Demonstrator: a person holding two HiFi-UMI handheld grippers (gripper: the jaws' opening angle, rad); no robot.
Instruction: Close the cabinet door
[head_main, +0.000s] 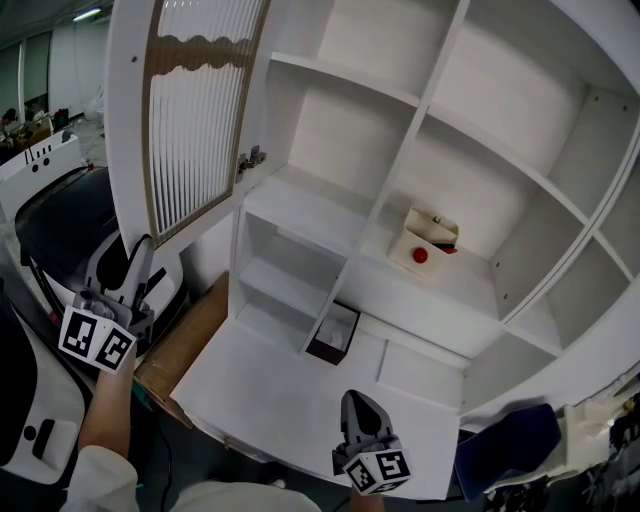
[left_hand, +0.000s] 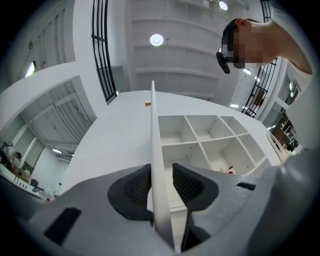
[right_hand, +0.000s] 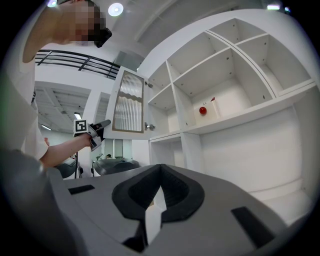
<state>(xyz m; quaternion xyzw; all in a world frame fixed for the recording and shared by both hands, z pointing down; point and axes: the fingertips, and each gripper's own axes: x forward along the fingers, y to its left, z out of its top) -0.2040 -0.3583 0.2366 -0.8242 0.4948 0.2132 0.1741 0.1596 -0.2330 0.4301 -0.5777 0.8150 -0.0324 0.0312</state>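
The white cabinet (head_main: 300, 200) stands with its upper left door (head_main: 200, 110) swung wide; the door has a ribbed glass panel in a wooden frame. My left gripper (head_main: 142, 252) is at the door's lower free corner. In the left gripper view the door's thin edge (left_hand: 153, 130) runs between the jaws of that gripper (left_hand: 161, 177): the left pad lies against it, while a narrow gap shows at the right pad. My right gripper (head_main: 358, 402) hovers over the low white desk surface, shut and empty; its tips (right_hand: 160, 167) meet. The right gripper view shows the door (right_hand: 127, 102) and the left gripper (right_hand: 102, 125).
A small white box (head_main: 432, 235) and a red ball (head_main: 420, 255) sit in a middle compartment. A dark open box (head_main: 333, 335) stands on the desk (head_main: 270, 390). A brown board (head_main: 185, 345) and a black-and-white machine (head_main: 60, 230) lie left of the cabinet. Metal hinge (head_main: 250, 160) joins door and frame.
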